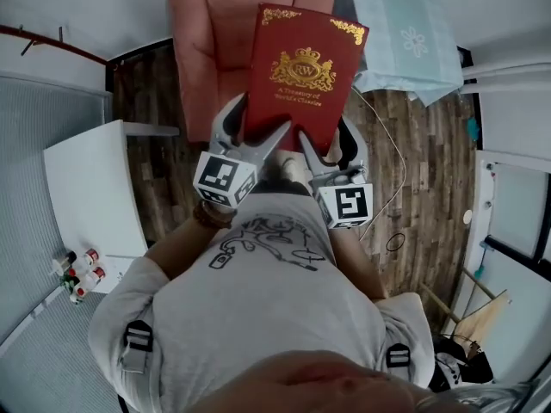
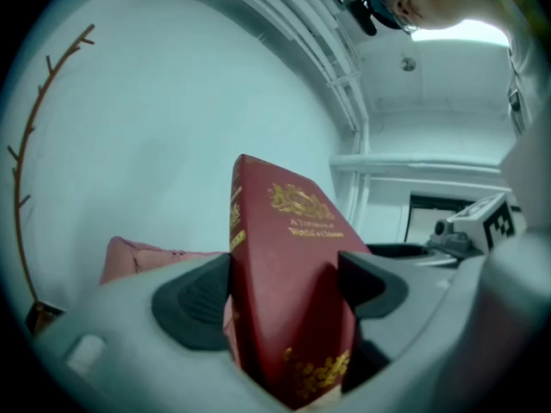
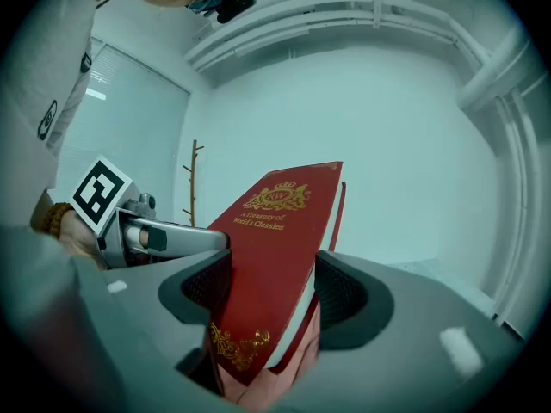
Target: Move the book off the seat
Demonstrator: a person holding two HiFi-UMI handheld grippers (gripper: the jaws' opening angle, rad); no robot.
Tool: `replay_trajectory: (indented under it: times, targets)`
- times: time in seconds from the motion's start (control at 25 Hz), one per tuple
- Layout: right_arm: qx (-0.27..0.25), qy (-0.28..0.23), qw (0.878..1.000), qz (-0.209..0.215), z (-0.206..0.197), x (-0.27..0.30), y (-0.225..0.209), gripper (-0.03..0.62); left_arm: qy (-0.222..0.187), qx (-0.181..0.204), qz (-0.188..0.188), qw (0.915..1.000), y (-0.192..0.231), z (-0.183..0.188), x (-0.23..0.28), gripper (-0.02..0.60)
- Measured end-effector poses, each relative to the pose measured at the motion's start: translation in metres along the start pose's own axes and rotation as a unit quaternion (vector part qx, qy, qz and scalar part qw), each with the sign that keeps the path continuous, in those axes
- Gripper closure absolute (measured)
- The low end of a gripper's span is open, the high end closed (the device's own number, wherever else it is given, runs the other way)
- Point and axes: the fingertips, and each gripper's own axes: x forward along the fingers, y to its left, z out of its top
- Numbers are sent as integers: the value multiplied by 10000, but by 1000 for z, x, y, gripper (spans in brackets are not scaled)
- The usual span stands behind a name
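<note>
A red hardcover book (image 1: 301, 67) with gold print is held up in the air in front of me, above the pink armchair (image 1: 211, 50). My left gripper (image 1: 256, 127) is shut on its lower left edge and my right gripper (image 1: 331, 144) on its lower right edge. In the left gripper view the book (image 2: 284, 291) stands wedged between both black pads (image 2: 194, 304), spine to the left. The right gripper view shows the book (image 3: 267, 248) pinched between that gripper's pads (image 3: 340, 295), cover facing left. The chair seat under the book is hidden.
A white table (image 1: 90, 188) at the left carries several small bottles (image 1: 77, 274). A pale blue patterned cloth (image 1: 400, 33) lies at the upper right. A thin cable (image 1: 392, 162) runs over the wooden floor (image 1: 430, 170) to the right.
</note>
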Motion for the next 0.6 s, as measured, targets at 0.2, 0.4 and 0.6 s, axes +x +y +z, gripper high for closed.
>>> replay_trajectory:
  times: [0.2,0.4,0.6]
  targets:
    - [61,110,9971,-753,-11,3,-4,299,118,-91,-721,9973,7,-13,17,193]
    - [191,99,9875,-1562,-17,-61,-52,306,287,-36,-1536,9877,-66,-19,54,193]
    - [315,115,9730,-2283,-24,-154,-110,310,417,130,-2241,9736,-173,-27,88,193]
